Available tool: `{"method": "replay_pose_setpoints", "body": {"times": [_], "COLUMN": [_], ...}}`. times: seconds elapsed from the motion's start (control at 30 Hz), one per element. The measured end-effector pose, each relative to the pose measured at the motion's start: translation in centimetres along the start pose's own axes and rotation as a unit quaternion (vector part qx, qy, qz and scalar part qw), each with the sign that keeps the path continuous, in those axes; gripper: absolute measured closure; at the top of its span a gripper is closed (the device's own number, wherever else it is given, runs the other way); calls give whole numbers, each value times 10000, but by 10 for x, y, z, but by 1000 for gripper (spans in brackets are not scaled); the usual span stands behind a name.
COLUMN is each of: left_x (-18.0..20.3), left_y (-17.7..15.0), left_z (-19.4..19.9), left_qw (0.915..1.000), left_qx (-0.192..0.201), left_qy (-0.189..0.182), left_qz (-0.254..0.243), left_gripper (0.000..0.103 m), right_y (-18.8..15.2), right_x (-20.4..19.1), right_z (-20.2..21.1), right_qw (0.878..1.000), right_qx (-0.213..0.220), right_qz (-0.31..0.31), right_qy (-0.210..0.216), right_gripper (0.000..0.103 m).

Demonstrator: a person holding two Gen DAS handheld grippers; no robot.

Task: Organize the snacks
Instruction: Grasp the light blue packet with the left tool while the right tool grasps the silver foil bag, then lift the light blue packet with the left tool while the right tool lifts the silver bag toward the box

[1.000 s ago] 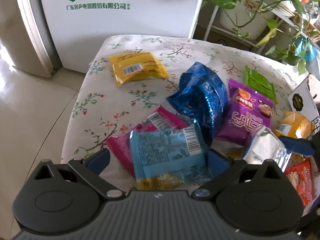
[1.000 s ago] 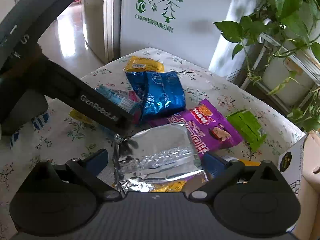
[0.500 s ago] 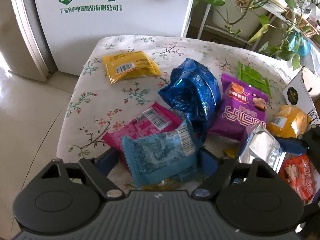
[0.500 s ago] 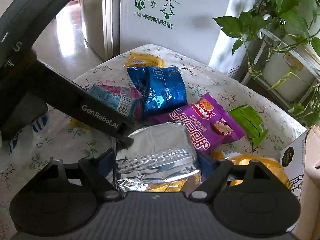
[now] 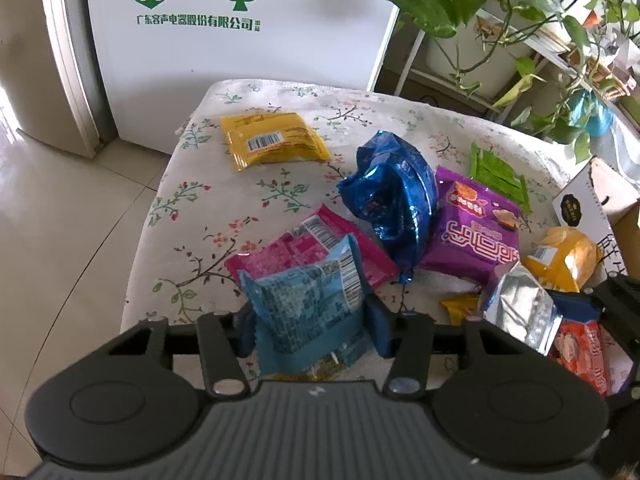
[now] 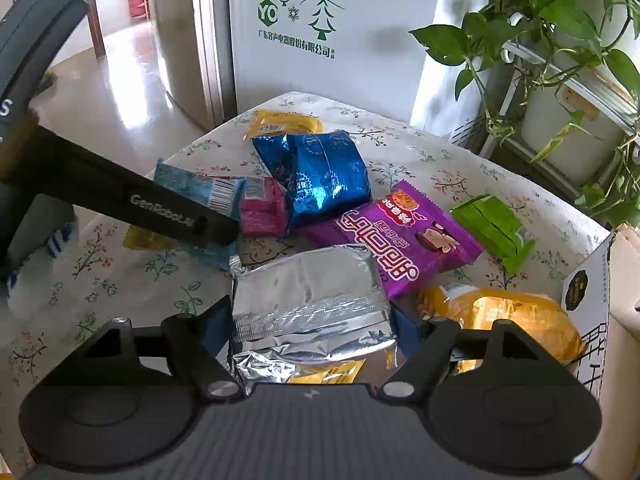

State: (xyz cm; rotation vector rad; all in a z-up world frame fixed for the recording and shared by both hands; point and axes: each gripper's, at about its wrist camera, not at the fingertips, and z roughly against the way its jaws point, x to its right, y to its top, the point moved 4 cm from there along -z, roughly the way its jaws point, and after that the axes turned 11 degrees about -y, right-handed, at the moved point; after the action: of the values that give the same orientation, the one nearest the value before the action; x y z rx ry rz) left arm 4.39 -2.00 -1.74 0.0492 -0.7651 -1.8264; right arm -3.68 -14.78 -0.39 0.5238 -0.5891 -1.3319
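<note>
**Both tongs clamped on a snack packet**

Your left gripper [image 5: 310,320] has just been closing, and its blue pads now press both sides of the light blue packet [image 5: 308,308], which bulges and stands tilted between them, barcode uppermost. Just behind it lies the pink packet [image 5: 316,252], flat on the floral tablecloth [image 5: 208,216].

Your right gripper [image 6: 312,332] has also been narrowing its jaws, and they now pinch the silver foil packet [image 6: 308,300] (a wide one, so the fingers stand well apart). A scrap of yellow wrapper [image 6: 328,374] shows under the foil's near edge.

Beyond your tongs, the crumpled dark blue bag [image 5: 394,200] sits mid-table, touching the purple packet [image 5: 472,228] on its right. The green packet [image 5: 498,176] lies further right, near the table edge, and a yellow packet [image 5: 272,140] lies alone toward the far left corner. The orange bag [image 6: 508,320] rests just beside the cardboard box [image 6: 588,292] at the right edge. A red packet [image 5: 580,348] sits close to your right gripper.
</note>
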Motion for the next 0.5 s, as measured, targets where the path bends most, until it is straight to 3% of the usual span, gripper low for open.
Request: {"method": "replay_pose_setpoints", "body": {"times": [0.5], "left_x": [-11], "left_y": [-17], "left_z": [21], "left_qw": [9992], "left_qx": [201], "left_qy": [-66], "left_qz": [349], "left_gripper": [61], "right_y": [-3], "right_x": [2], "right_z": [9], "right_qw": [9996], "right_qx": [30], "right_qz": [-247], "right_qy": [156], "right_gripper": [21]}}
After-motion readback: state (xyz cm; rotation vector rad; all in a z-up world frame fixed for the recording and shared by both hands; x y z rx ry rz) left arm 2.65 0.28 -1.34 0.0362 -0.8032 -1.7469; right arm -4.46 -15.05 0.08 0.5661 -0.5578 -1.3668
